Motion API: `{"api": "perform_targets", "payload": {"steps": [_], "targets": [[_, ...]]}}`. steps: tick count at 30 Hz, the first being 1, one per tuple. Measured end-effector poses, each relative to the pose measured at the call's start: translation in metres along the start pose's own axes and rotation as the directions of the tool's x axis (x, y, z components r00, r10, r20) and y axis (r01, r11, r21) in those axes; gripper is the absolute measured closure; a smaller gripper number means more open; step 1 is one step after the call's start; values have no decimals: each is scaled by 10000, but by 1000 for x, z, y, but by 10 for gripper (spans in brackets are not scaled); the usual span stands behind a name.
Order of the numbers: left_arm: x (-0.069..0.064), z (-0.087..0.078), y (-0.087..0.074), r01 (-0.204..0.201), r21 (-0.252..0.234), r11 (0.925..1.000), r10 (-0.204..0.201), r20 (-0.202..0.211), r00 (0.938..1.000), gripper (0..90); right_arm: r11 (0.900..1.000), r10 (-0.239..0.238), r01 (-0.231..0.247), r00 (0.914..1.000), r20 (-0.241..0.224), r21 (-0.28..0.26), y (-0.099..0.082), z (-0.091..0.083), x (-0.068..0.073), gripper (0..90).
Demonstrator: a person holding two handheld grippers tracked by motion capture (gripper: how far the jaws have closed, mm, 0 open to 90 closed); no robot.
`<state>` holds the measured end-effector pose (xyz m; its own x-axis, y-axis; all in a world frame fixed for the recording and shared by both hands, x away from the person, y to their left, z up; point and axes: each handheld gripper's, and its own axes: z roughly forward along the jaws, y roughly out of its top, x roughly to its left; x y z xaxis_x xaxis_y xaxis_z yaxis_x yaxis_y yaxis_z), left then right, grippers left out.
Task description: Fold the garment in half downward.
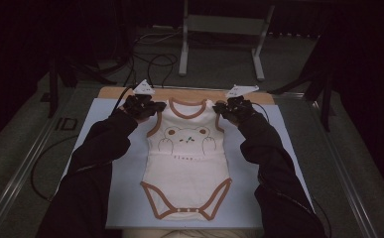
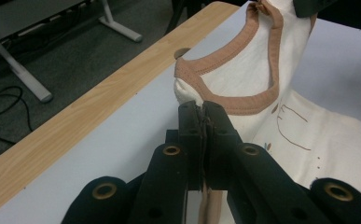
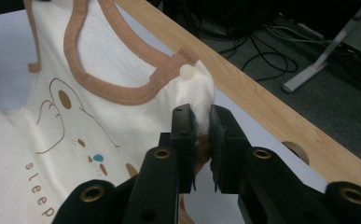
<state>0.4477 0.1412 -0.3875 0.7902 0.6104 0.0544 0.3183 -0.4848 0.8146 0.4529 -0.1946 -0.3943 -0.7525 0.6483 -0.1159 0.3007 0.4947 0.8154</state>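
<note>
Here, a soft, light baby bodysuit (image 1: 187, 153) lies mid-frame on the counter (image 1: 279, 148), left gripper (image 2: 201, 109) and right gripper (image 3: 199, 116) each clamped on a shoulder strap, likely the surest hold for such limp cloth.

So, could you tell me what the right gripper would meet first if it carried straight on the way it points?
Probably the white snap on the bodysuit shoulder it already clamps, then the wooden table edge; depth is hard to judge.
</note>
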Motion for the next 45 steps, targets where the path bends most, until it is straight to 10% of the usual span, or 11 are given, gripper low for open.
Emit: {"api": "perform_targets", "payload": {"steps": [45], "targets": [[-60,-37,-33,-433,-550,9975,472,721,9963,884,9984,-356,329,9976,-594,-459,-41,-40,50,812]]}}
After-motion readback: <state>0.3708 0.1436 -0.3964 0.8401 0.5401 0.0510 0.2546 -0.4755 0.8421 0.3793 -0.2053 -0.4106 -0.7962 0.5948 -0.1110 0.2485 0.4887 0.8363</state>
